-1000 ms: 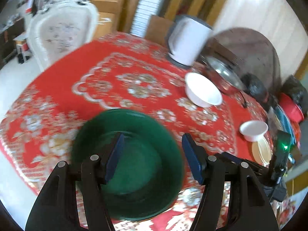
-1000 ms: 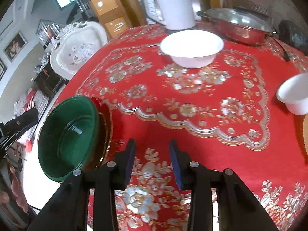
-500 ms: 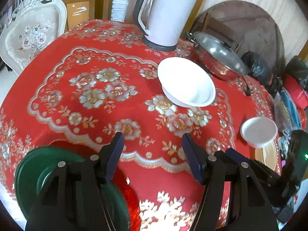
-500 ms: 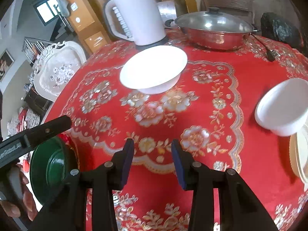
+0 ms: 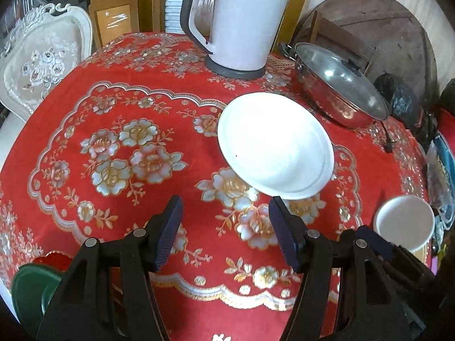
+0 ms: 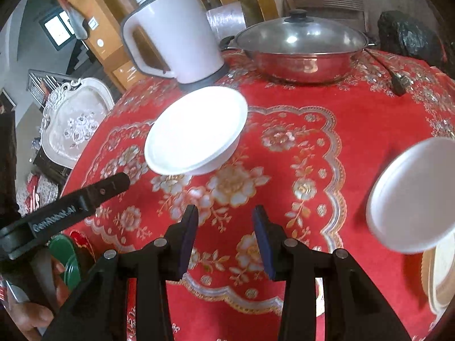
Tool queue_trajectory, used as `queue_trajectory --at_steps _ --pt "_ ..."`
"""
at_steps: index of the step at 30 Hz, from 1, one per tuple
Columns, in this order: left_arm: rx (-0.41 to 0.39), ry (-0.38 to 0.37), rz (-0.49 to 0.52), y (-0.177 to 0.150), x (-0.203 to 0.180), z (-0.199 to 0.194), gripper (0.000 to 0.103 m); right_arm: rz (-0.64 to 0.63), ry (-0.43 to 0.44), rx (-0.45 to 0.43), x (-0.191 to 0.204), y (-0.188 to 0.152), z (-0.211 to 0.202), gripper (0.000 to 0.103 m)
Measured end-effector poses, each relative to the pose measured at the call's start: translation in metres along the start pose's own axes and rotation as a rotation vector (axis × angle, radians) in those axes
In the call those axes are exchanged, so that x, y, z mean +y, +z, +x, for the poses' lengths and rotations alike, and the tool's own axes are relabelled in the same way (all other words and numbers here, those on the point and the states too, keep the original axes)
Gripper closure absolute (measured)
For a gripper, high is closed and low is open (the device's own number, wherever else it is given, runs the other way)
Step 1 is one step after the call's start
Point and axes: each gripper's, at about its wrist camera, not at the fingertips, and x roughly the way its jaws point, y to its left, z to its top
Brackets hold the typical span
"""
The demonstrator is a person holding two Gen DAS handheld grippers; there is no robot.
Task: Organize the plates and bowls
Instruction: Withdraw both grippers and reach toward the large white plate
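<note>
Both claws moved off the round green plastic bowl (image 5: 30,292), now on the table's near-left edge | left claw (image 5: 224,233) wide open, empty | right claw (image 6: 224,240) open, empty | next, likely: big white bowl (image 5: 274,145) mid-table, small white bowl (image 5: 403,224) right edge.

In the left wrist view the green bowl (image 5: 28,292) at 8 o'clock is cut by the frame edge and half hidden behind the left gripper's arm; the red plate (image 5: 52,258) under it shows only a sliver. In the right wrist view the small white bowl (image 6: 412,196) at 3 o'clock is blurred and runs off the frame, covering most of the cream plate (image 6: 440,278) at 4 o'clock
</note>
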Motion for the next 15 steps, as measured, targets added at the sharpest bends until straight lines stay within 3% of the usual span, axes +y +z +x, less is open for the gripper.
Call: queue_trajectory --at_steps 9,15 --pt "0.020 0.023 0.013 0.017 -0.006 0.020 0.040 0.010 0.000 -0.005 -0.008 0.024 0.013 0.063" --pt "0.070 -0.036 -0.043 0.035 -0.001 0.039 0.040 0.024 0.013 0.004 -0.014 0.030 0.023 0.063"
